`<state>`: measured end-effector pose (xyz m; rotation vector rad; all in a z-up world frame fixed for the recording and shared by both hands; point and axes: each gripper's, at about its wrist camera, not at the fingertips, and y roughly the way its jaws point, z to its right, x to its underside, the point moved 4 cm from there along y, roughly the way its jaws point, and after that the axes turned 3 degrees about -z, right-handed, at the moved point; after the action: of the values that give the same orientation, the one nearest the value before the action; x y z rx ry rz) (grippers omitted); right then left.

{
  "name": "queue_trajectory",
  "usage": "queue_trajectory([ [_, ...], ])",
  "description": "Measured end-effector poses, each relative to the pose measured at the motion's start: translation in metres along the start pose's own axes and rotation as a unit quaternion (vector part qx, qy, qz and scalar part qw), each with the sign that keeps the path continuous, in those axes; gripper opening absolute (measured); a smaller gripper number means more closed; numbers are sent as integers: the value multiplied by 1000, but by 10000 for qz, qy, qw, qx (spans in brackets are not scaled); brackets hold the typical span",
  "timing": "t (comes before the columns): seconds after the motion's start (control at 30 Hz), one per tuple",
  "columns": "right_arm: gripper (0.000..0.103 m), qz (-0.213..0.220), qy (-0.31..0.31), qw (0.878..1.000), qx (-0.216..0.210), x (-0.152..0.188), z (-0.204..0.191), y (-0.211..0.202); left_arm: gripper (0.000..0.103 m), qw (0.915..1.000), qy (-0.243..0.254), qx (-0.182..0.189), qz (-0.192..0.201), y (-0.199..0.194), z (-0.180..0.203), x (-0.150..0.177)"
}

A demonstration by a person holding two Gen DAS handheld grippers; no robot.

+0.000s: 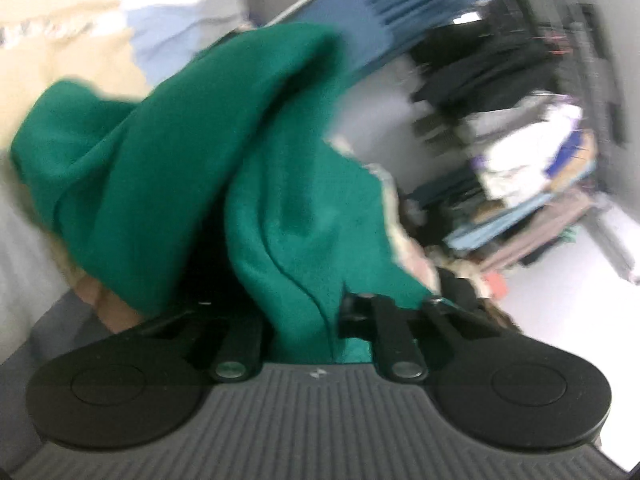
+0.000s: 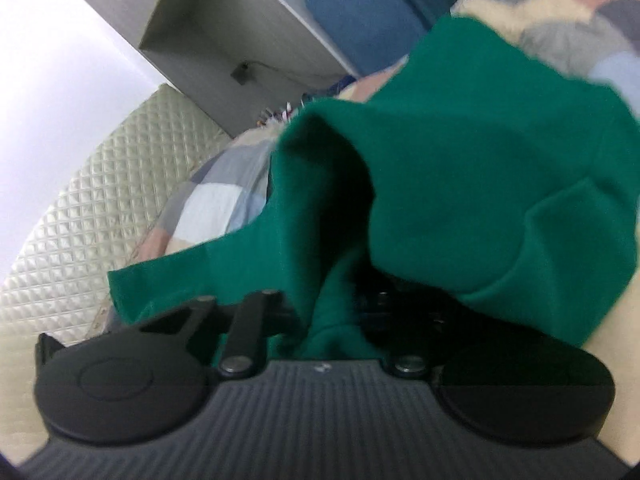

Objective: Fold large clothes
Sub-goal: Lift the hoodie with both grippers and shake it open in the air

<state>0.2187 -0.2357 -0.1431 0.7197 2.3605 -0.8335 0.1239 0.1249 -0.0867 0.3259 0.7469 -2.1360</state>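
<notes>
At the bottom of each frame, green cloth runs down between the linkage arms of the left gripper (image 1: pixel 304 320) and the right gripper (image 2: pixel 324 320), and each looks clamped on the fabric, though the fingertips themselves are buried under it and cannot be seen. The green garment (image 1: pixel 168 184) bulges upward from both holds, filling the centre of the left wrist view and the centre and right of the right wrist view, lifted over a checked blanket (image 2: pixel 208 204). The cloth looks soft, thick and limp, likely to sag and bunch between holds, so taking it along a hem or seam seems wisest. Which part of the garment each gripper holds is unclear. Farther off, a quilted mattress (image 2: pixel 100 208) fills the left of the right wrist view, with a grey shelf (image 2: pixel 224 28) at the upper middle; blurred piles of clothes (image 1: pixel 520 168) sit at the right of the left wrist view.
</notes>
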Motion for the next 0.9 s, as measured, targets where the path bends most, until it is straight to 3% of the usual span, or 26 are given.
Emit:
queue_trajectory([
  [0.07, 22, 347, -219, 9989, -238, -8, -18, -20, 9, 9987, 396, 219, 233, -19, 20, 0],
  [0.27, 21, 1191, -796, 9875, -664, -43, -77, -85, 8, 9910, 914, 624, 748, -68, 71, -12],
  [0.5, 21, 1599, -1274, 9756, -806, -100, -133, -146, 8, 9803, 1337, 932, 1112, -117, 152, -48],
  [0.67, 21, 1905, -1625, 9628, -1014, -147, -192, -189, 8, 9629, 1899, 1158, 1528, -177, 231, -90],
  [0.9, 21, 2433, -2355, 9300, -1428, -216, -288, -257, 9, 9326, 2497, 1621, 2038, -259, 355, -149],
])
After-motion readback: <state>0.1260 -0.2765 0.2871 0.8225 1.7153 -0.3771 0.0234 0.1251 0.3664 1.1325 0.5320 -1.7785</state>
